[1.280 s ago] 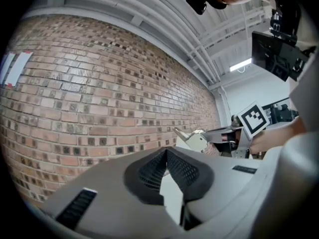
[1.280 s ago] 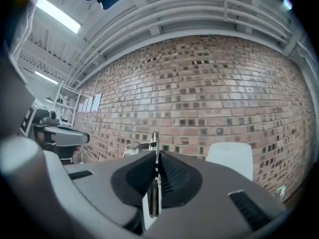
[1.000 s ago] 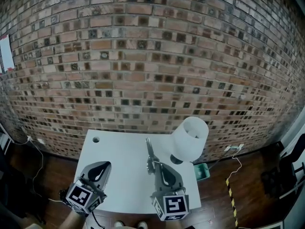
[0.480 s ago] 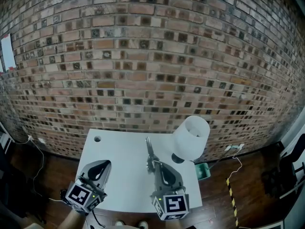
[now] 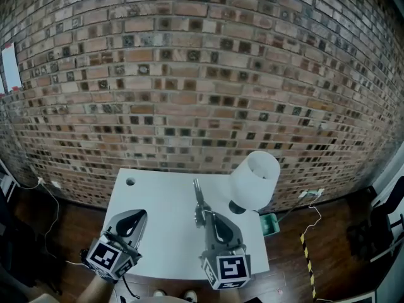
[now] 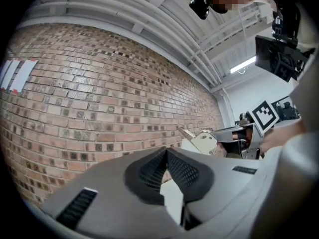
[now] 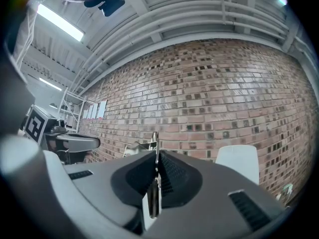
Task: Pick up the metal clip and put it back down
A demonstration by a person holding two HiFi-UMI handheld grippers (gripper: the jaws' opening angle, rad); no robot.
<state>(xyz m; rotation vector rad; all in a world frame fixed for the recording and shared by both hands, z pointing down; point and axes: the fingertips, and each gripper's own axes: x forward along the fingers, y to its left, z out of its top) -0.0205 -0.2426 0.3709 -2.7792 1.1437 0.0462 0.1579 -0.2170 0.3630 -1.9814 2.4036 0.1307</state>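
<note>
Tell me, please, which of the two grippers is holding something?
The right gripper: its jaws are closed on the metal clip, while the left gripper has its jaws together with nothing between them.

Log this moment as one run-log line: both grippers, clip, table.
right gripper: shut on metal clip | left gripper: shut, empty | metal clip: sticks out ahead of jaws, over white table | lamp: right of clip

clip: shiny metal | table: smooth matt white | wall: rough brick
</note>
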